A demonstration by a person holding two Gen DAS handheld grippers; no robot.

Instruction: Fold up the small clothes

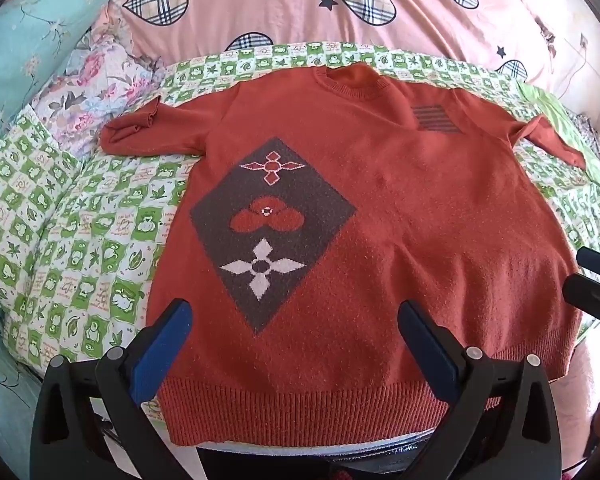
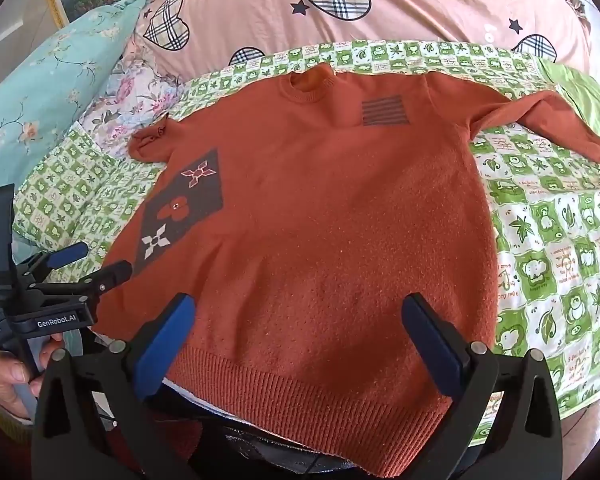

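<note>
A small rust-orange knit sweater point(image 1: 380, 208) lies flat and face up on the bed, neck away from me, sleeves spread to both sides. It has a dark diamond patch with flower motifs point(image 1: 272, 232) and a striped patch near the chest. It also shows in the right wrist view point(image 2: 320, 220). My left gripper point(image 1: 296, 316) is open and empty, hovering over the hem's left part. My right gripper point(image 2: 300, 312) is open and empty over the hem's right part. The left gripper also shows in the right wrist view point(image 2: 100, 260), and the right gripper's tips show at the right edge of the left wrist view point(image 1: 592, 280).
The sweater rests on a green-and-white frog-print quilt point(image 1: 72, 248). A pink duvet with plaid hearts point(image 1: 284, 4) lies behind it. A teal floral pillow point(image 1: 28, 44) and a floral cloth point(image 1: 100, 80) are at the left. The bed edge is under the hem.
</note>
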